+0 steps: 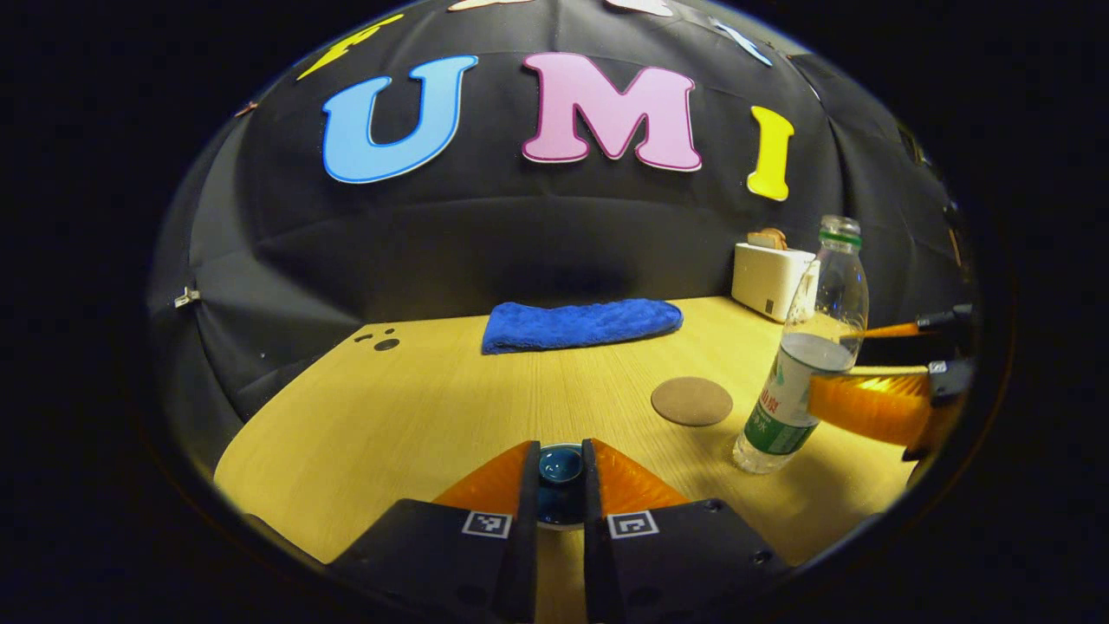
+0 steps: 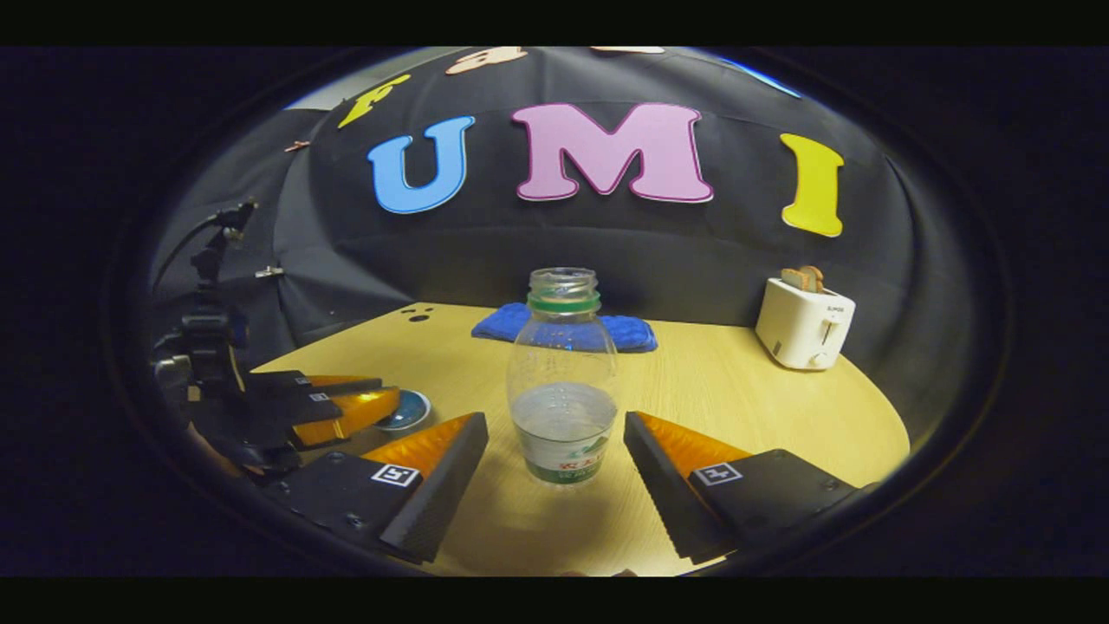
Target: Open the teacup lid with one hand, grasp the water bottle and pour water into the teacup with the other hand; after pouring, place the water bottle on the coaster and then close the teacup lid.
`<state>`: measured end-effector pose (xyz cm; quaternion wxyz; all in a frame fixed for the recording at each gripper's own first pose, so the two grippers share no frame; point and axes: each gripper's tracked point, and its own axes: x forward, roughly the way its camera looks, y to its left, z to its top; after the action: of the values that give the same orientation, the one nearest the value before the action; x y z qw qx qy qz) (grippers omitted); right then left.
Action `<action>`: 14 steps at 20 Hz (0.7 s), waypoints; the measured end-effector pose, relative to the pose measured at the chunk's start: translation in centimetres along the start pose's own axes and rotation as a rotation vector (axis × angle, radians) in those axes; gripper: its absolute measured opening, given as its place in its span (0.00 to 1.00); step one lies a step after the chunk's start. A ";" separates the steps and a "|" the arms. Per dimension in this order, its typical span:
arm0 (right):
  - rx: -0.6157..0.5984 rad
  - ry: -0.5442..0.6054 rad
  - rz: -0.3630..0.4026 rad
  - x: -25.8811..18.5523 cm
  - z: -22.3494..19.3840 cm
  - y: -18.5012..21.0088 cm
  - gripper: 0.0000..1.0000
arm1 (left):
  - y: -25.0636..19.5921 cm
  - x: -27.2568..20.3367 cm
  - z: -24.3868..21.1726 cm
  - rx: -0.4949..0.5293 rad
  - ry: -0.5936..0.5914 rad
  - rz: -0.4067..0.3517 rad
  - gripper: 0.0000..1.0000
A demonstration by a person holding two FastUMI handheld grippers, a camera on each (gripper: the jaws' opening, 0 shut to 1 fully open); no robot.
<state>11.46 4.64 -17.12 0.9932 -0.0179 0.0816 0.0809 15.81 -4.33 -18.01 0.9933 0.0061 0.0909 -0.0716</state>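
The dark blue teacup lid sits low between my left gripper fingers, which press on its knob from both sides. In the right gripper view that gripper shows at the left with the teal teacup at its tips. The clear water bottle, uncapped and about half full, stands upright on the table. My right gripper is open with a finger on each side of the bottle, apart from it. The round brown coaster lies just left of the bottle.
A folded blue towel lies at the back of the wooden table. A white toaster with bread in it stands at the back right. The table's front edge curves close to both grippers.
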 end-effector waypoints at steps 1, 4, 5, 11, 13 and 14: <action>0.003 -0.001 -0.005 0.3 -0.2 0.1 0.98 | 0.3 -0.3 0.4 -0.012 -0.010 0.004 0.26; 0.019 -0.012 -0.027 1.3 -0.1 -0.2 0.98 | 1.3 -1.2 1.2 -0.015 -0.029 0.024 0.25; 0.021 -0.016 -0.040 1.7 -0.2 -0.4 0.98 | 1.7 -1.3 1.1 -0.010 -0.031 0.031 0.22; 0.046 -0.044 -0.112 2.8 0.5 -1.5 0.98 | 2.9 -2.3 -0.2 -0.012 -0.010 0.053 0.25; 0.036 -0.047 -0.105 2.8 0.5 -1.0 0.96 | 3.1 -2.5 -0.5 -0.013 -0.005 0.052 0.26; 0.029 -0.042 -0.099 2.9 0.3 -0.6 0.95 | 3.2 -2.6 -0.5 -0.012 -0.005 0.053 0.26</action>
<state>14.47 4.52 -17.27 0.9977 -0.0058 0.0608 0.0305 13.65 -0.79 -18.07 0.9950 0.0025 0.0889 -0.0447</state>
